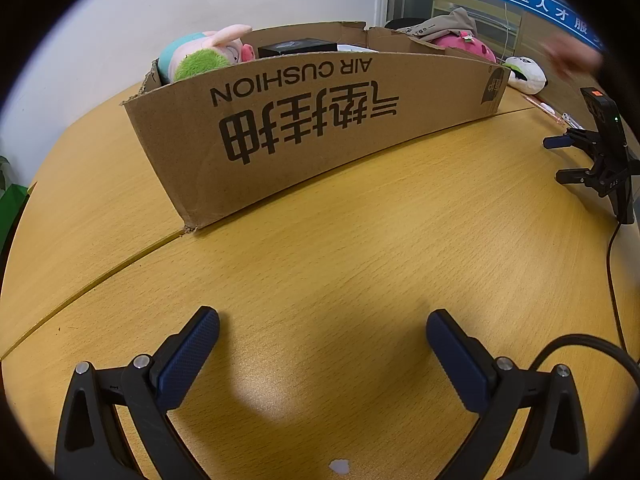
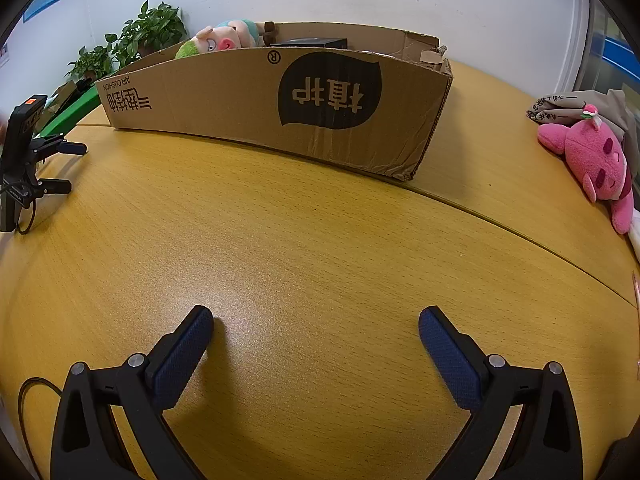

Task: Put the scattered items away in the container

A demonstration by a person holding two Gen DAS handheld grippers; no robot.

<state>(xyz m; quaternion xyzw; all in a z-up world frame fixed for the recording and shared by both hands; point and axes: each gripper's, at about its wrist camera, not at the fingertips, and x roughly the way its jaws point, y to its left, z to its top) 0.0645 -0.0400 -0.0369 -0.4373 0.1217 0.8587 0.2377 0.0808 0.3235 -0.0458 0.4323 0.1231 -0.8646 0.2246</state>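
Note:
A long cardboard box stands on the wooden table; it also shows in the right wrist view. Inside it are a pig plush and a black box. A pink plush lies on the table right of the box, also seen behind the box, with a grey cloth and a white panda plush. My left gripper is open and empty above bare table. My right gripper is open and empty too; it rests on the table.
The table has a seam running across it. Potted plants stand at the back left. A pen-like item lies near the panda. A black cable trails on the right. A blurred hand is at the far right.

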